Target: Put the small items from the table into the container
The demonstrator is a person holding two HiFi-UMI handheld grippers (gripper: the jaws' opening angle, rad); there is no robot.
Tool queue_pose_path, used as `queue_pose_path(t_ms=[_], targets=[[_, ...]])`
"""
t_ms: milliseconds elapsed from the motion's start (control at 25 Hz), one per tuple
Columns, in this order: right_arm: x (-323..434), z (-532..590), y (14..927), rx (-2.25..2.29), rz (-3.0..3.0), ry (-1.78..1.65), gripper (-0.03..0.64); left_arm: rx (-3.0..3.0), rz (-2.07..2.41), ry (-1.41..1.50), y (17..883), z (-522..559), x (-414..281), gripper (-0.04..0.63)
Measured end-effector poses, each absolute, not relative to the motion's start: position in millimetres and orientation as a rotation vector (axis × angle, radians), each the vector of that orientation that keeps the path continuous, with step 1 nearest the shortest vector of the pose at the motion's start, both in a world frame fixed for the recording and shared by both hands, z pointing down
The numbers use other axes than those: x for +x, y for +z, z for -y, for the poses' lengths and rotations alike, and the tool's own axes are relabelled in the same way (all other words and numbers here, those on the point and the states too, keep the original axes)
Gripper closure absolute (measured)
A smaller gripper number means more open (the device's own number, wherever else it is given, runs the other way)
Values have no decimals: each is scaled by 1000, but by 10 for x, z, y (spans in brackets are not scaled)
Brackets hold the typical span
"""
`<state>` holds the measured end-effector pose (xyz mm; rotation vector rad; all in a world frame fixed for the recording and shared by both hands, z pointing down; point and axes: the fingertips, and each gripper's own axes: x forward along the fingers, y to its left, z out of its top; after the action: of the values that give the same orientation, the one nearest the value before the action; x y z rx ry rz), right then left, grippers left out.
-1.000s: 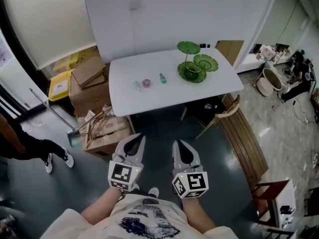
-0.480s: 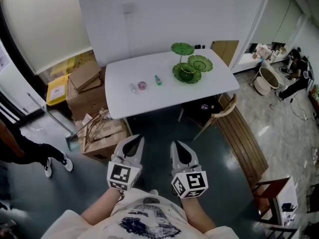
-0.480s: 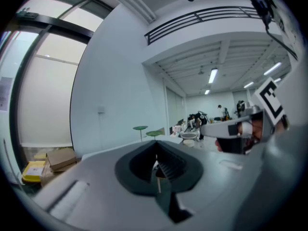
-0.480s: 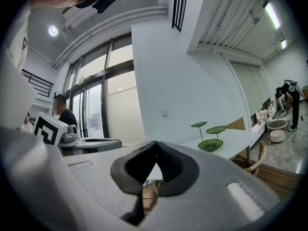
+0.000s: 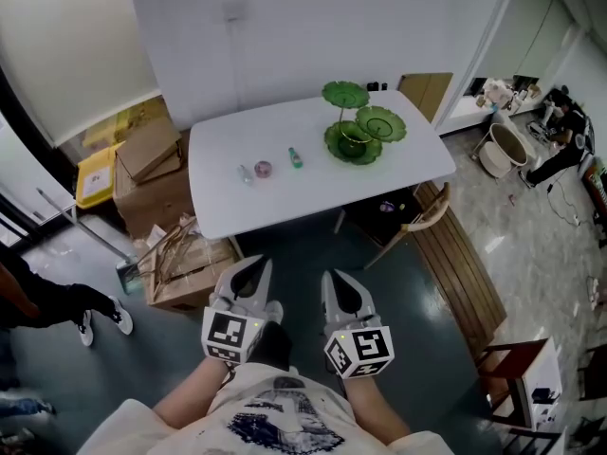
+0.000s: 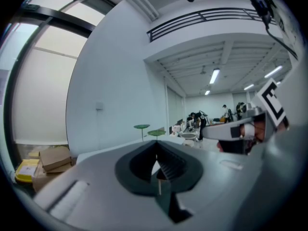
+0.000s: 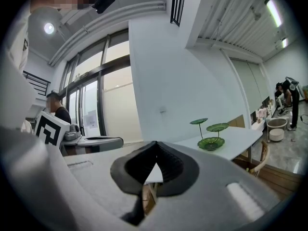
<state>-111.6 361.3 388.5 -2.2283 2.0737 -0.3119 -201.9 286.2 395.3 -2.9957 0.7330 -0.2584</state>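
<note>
Small items lie on the table, well ahead of left gripper and right gripper, jaws closed, empty.

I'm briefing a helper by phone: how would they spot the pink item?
On the white table, left of the green tiered dish, three small items sit in a row. The pink item is the round middle one, between a clear item and a green item.

Cardboard boxes stacked against white wall. Yellow crate set just left of boxes. Open carton seen just below boxes. Wooden chair placed well right of boxes.
</note>
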Motion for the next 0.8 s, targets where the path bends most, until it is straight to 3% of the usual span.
queue_pose_path(t_ms=[800], targets=[[-454, -1275, 3968, -2245, -2094, -373, 618, -3031, -695, -284, 4102, -654, -1338, 604]])
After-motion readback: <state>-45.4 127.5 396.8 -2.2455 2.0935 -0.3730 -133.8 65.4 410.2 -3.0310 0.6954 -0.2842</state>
